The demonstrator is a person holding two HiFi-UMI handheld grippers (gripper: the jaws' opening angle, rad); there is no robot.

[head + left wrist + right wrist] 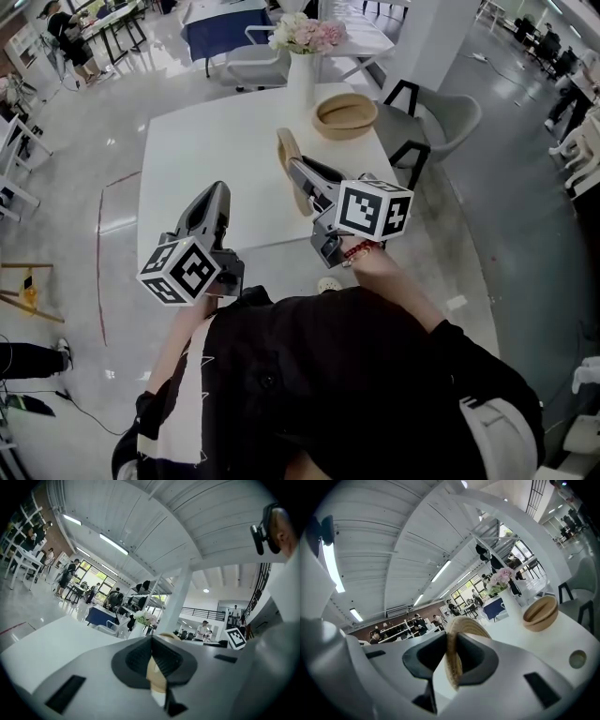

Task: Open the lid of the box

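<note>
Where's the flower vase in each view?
Head view: flower vase top centre, at the white table's far edge.
Left gripper view: flower vase centre, just above the jaws.
Right gripper view: flower vase right of centre, beside the woven box.
Shared landmark: the white table.

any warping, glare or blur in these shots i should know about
Head view: the edges bend fisheye-style, lights glare off the floor, and the table is evenly lit. Left gripper view: heavy fisheye with black corners, and the left gripper is soft up close. Right gripper view: same warp, the lid is blurred up close, and the box beyond it is sharper.
</note>
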